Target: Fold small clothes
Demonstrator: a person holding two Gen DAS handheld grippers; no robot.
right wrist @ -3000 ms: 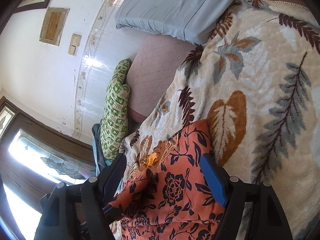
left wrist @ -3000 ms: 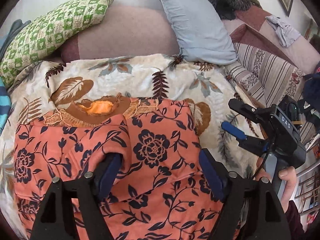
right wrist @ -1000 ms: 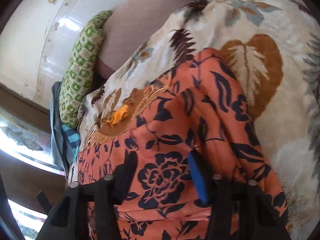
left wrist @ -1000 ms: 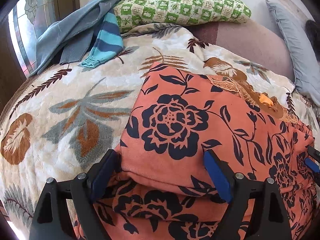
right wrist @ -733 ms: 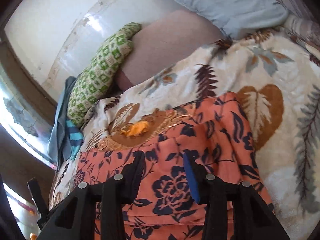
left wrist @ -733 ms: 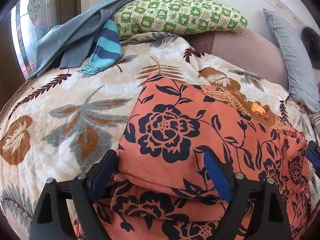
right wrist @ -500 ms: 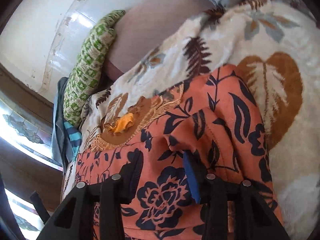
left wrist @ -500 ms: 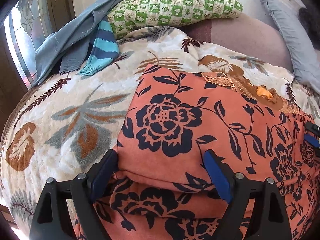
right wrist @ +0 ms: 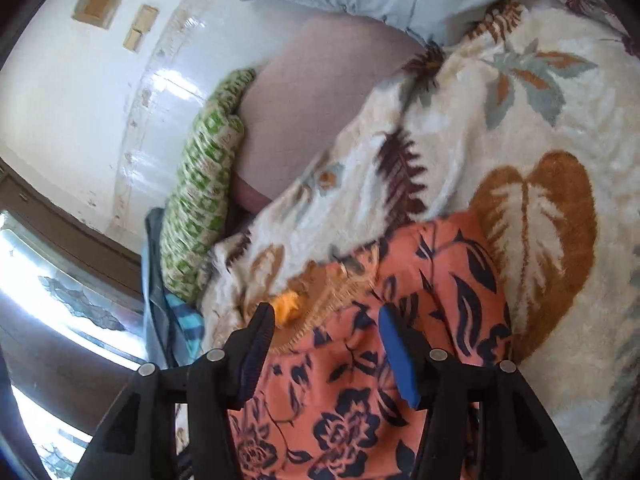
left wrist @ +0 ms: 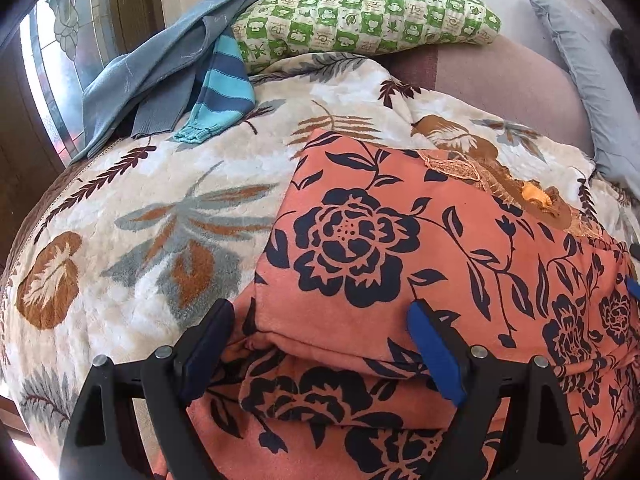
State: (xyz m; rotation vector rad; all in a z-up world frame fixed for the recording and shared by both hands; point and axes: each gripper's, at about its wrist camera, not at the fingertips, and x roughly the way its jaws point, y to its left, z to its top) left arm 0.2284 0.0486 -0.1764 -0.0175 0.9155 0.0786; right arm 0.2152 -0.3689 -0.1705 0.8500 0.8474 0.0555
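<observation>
The orange floral top (left wrist: 400, 248) lies part-folded on the blanket (left wrist: 140, 208), centre-right of frame. Left gripper (left wrist: 320, 344) and right gripper (right wrist: 326, 340) both gape apart, empty. Soft, light, floppy cloth: best pinched at the doubled lower edge

The dress (left wrist: 420, 248) is thin matt cloth, its neckline trimmed with rough lace. The blanket (left wrist: 152, 208) under it is thick, fuzzy plush. The green pillow (left wrist: 360, 20) is matt woven cotton. The wall (right wrist: 80, 92) is glossy. Each hand-held gripper's fingers (left wrist: 436, 352) are matt black plastic with blue pads.
</observation>
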